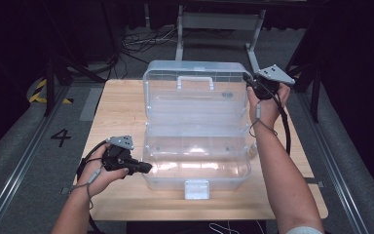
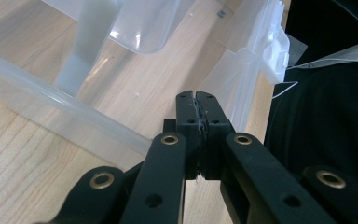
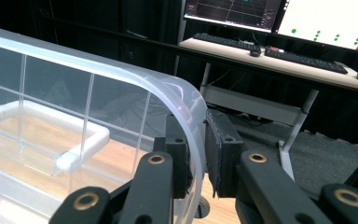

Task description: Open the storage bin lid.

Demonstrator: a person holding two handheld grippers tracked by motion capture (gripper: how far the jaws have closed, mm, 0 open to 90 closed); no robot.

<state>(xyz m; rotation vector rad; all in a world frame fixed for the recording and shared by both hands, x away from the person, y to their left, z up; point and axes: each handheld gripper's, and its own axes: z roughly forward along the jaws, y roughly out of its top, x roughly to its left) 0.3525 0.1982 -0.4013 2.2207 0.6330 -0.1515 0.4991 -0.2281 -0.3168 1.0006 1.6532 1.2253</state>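
You had the clear plastic box (image 1: 197, 161) at mid-frame, open, its lid (image 1: 197, 90) with a white handle (image 1: 195, 80) tilted back above.

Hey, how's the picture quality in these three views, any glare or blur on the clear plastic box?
High view: room dark, wooden table lit, a bright glare patch on the clear plastic box base by the left gripper. Left gripper view: box wall soft, jaws sharp and shut. Right gripper view: right gripper straddles the box's open lid rim; bright monitors behind wash out.
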